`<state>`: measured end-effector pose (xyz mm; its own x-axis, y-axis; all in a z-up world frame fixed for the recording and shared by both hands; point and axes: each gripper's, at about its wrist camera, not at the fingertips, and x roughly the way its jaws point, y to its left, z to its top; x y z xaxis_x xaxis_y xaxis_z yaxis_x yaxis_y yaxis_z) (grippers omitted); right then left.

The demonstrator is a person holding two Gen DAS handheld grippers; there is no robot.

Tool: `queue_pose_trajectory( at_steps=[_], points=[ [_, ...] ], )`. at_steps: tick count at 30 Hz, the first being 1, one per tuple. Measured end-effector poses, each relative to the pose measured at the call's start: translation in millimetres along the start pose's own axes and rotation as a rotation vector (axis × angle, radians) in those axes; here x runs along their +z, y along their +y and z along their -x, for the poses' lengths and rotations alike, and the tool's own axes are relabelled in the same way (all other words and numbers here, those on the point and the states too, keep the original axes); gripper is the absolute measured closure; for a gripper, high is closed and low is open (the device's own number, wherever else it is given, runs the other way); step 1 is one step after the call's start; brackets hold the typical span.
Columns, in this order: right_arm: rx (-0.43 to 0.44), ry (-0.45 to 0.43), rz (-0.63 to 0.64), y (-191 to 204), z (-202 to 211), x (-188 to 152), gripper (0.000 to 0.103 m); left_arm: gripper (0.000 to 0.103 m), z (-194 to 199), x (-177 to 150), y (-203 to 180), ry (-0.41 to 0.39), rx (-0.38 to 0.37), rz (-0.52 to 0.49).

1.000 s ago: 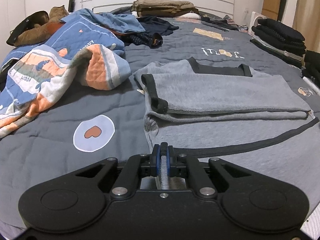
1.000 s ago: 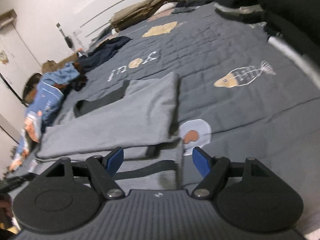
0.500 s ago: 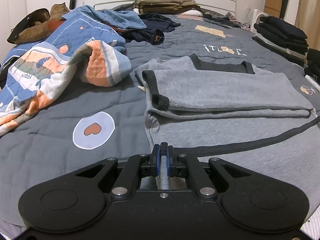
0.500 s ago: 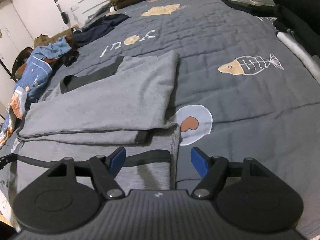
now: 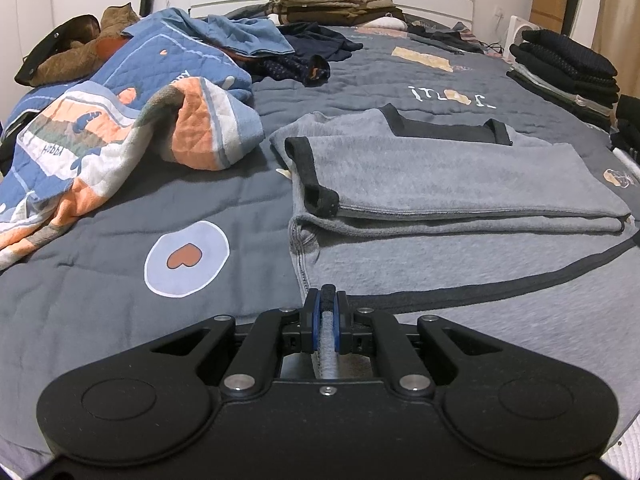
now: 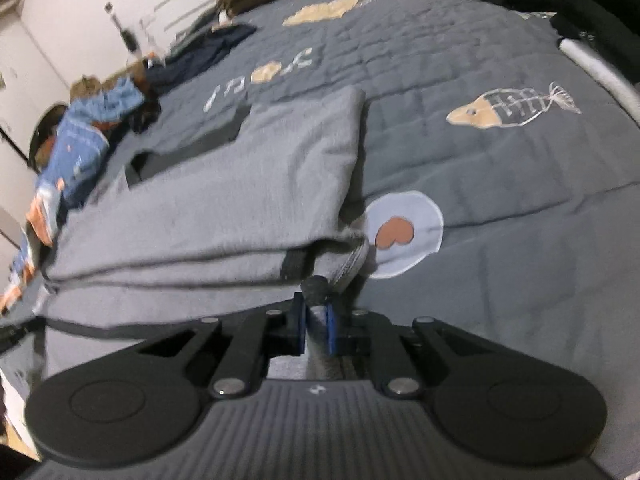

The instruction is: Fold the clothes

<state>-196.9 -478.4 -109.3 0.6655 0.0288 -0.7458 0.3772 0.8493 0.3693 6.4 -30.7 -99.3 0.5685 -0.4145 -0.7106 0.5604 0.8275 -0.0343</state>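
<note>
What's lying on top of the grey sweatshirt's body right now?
A folded-over sleeve with its black cuff lies across the grey sweatshirt. Whatever sits beneath that fold is covered. Both tools, left and right, pinch the hem.

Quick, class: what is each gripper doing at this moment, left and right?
Left gripper: closed on the hem of the grey sweatshirt.
Right gripper: closed on the sweatshirt's other hem corner.

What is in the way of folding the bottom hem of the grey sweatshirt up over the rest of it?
Nothing visible. Both claws, left and right, grip the hem, and the grey sweatshirt ahead carries only its own folded sleeves.
</note>
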Motion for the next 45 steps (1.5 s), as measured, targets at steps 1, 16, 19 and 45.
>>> queue_pose_trajectory(
  at_steps=[1,16,19,45],
  points=[
    [0.007,-0.013,-0.005,0,3,1,0.093,0.096,0,0,0,0.0,0.0,0.001],
    [0.046,-0.139,0.013,10,34,1,0.097,0.096,6,3,0,-0.042,-0.001,0.008],
    [0.06,-0.168,0.007,13,37,3,0.097,0.096,15,6,0,-0.086,-0.011,0.016],
    [0.03,-0.365,-0.009,23,18,94,0.098,0.096,-6,103,13,-0.269,0.029,0.003]
  ],
)
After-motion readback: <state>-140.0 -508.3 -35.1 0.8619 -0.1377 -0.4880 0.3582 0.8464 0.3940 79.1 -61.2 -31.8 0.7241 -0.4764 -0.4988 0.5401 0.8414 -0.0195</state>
